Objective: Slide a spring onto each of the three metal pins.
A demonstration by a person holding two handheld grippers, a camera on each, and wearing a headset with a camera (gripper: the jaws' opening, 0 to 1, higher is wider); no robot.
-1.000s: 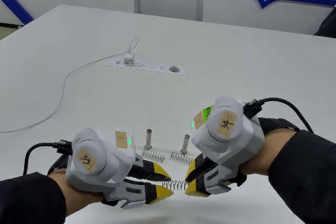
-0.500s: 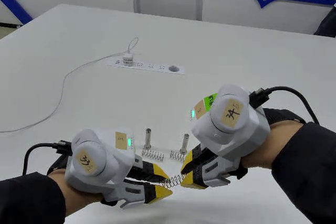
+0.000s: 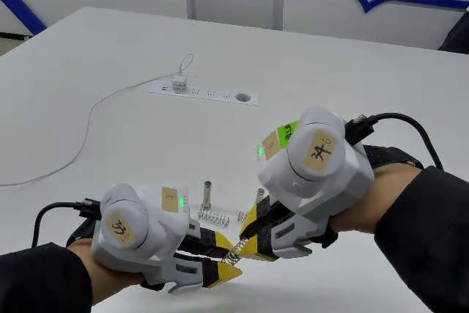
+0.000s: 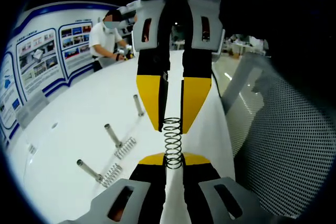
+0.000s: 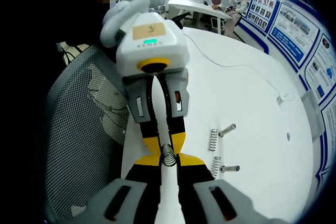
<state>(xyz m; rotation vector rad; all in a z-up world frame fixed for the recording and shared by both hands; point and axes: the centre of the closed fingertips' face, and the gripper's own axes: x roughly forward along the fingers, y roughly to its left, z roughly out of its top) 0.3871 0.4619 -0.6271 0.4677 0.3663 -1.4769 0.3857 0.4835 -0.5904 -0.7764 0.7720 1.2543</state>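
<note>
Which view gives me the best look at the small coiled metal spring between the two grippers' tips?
The left gripper view: the coiled metal spring runs full length there, every coil clear. The right gripper view shows it end-on; the head view, just a short stretch.

Shiny wire spring (image 4: 172,142), dull metal pins (image 4: 112,134), matt white table (image 3: 293,71).

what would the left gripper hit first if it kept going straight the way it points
Most likely the right gripper: its yellow-tipped jaws face the left gripper head-on, with just the small coiled metal spring bridging the gap.
</note>
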